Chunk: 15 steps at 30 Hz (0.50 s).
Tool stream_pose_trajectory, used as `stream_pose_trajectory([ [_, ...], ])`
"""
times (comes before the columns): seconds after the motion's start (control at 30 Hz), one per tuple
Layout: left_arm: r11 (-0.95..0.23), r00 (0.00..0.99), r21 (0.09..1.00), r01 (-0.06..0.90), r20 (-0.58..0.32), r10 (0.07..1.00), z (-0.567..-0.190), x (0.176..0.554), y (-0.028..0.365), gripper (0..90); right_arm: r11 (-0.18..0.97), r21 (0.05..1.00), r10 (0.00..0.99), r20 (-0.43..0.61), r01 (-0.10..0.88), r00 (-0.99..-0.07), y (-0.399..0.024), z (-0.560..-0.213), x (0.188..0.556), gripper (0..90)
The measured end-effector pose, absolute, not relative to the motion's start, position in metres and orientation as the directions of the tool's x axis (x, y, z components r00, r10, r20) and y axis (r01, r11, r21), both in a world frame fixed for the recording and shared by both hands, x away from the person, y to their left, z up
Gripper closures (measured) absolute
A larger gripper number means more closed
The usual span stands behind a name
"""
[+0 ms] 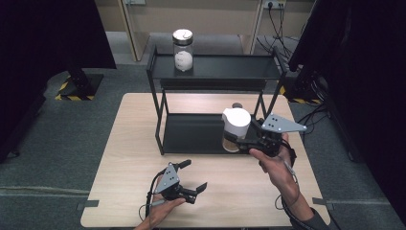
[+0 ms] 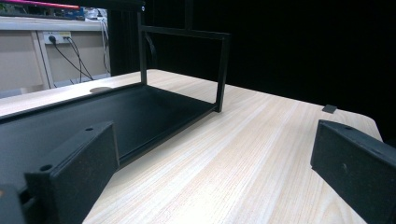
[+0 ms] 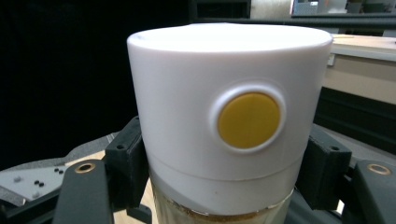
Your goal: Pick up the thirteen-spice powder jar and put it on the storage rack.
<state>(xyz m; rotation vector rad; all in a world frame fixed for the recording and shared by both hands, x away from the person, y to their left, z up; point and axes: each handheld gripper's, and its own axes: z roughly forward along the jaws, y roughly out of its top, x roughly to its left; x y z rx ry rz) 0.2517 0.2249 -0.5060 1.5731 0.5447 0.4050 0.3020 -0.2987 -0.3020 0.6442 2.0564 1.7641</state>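
On a pale wooden table (image 1: pixel 134 158) stands a black metal rack (image 1: pixel 215 76) with two shelves. Near the right end of its lower shelf (image 1: pixel 191 132), the right gripper (image 1: pixel 239 139) holds a jar with a white cap (image 1: pixel 236 122). Its two black jaws are closed on the jar from either side, just under the cap, and the jar stands upright. Below the cap the jar is clear and shows something brownish inside. From the high view, the jar sits over the front right corner of the lower shelf; whether its base touches the shelf cannot be told. The person's right hand (image 1: pixel 277 160) grips the tool from behind, and a cable trails along the forearm.

Seen along the right gripper's own jaws, the white cap is very close. A round yellow button (image 3: pixel 249 120) sits on the cap's side, facing the camera. The black pads (image 3: pixel 128 163) press against the jar on both sides, right at the seam where cap meets glass.

Closer to the person, the left gripper (image 1: pixel 191 179) rests low over the table's front part, held by the left hand (image 1: pixel 160 208). Its jaws stand wide apart with bare tabletop between them. It is well apart from the rack and the jar.

A second jar with a metal lid (image 1: pixel 183 50) stands on the left part of the upper shelf (image 1: pixel 230 67), with white contents in its lower half.
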Motion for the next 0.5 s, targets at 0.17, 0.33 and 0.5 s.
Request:
stream_pose_trajectory([
  [0.17,-0.027,0.821,0.994,0.103,-0.069,0.567,-0.506,0.252,0.225,0.5,0.12,0.987,0.546,0.026,0.109,-0.838,-0.298,-0.291,0.306,30.9],
  [0.33,-0.024,0.82,0.994,0.105,-0.073,0.568,-0.507,0.252,0.225,0.5,0.11,0.987,0.54,0.04,0.117,-0.841,-0.296,-0.281,0.313,30.8],
  [0.5,-0.025,0.82,0.994,0.105,-0.073,0.568,-0.507,0.252,0.225,0.4,0.112,0.987,0.538,0.037,0.115,-0.842,-0.293,-0.272,0.317,30.9],
])
